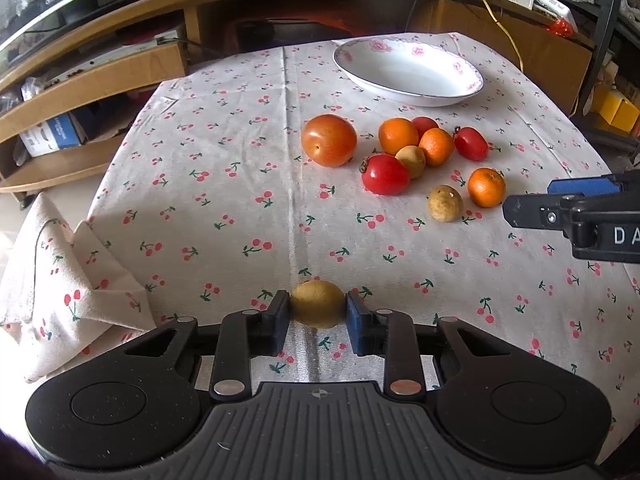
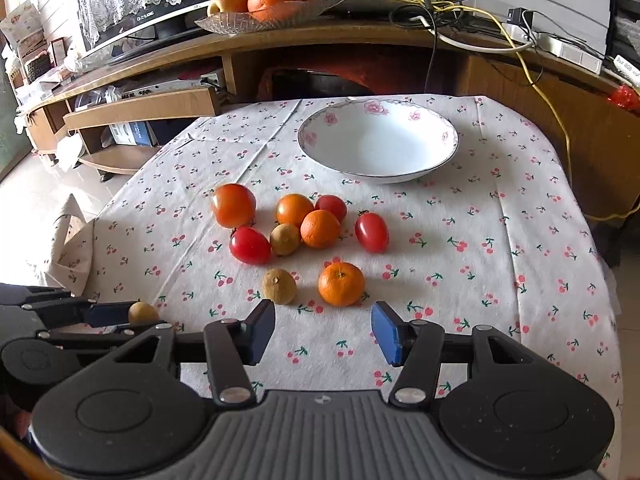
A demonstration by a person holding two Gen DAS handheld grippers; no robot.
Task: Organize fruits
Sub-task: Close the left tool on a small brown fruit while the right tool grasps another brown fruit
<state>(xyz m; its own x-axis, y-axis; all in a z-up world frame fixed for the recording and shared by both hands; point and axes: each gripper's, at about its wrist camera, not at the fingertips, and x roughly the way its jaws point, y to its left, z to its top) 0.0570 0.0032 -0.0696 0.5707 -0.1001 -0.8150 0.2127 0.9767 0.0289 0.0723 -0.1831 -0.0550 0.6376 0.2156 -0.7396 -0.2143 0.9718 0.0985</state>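
Note:
My left gripper (image 1: 318, 309) is shut on a small tan-brown fruit (image 1: 318, 303), held low over the near part of the cloth; the same fruit (image 2: 143, 312) shows at the left of the right wrist view. My right gripper (image 2: 323, 322) stands open with nothing between its fingers, just short of a small orange (image 2: 341, 283) and another brown fruit (image 2: 279, 286). Beyond lie a large orange-red tomato (image 1: 329, 140), several small oranges and red tomatoes (image 2: 250, 245). An empty white bowl (image 2: 378, 140) with pink flowers sits at the far side.
The table carries a white cherry-print cloth (image 1: 224, 208), its corner hanging at the left (image 1: 60, 292). Behind is a wooden TV cabinet (image 2: 280, 40) with a glass fruit dish (image 2: 260, 16), cables and a yellow cord (image 2: 548, 92).

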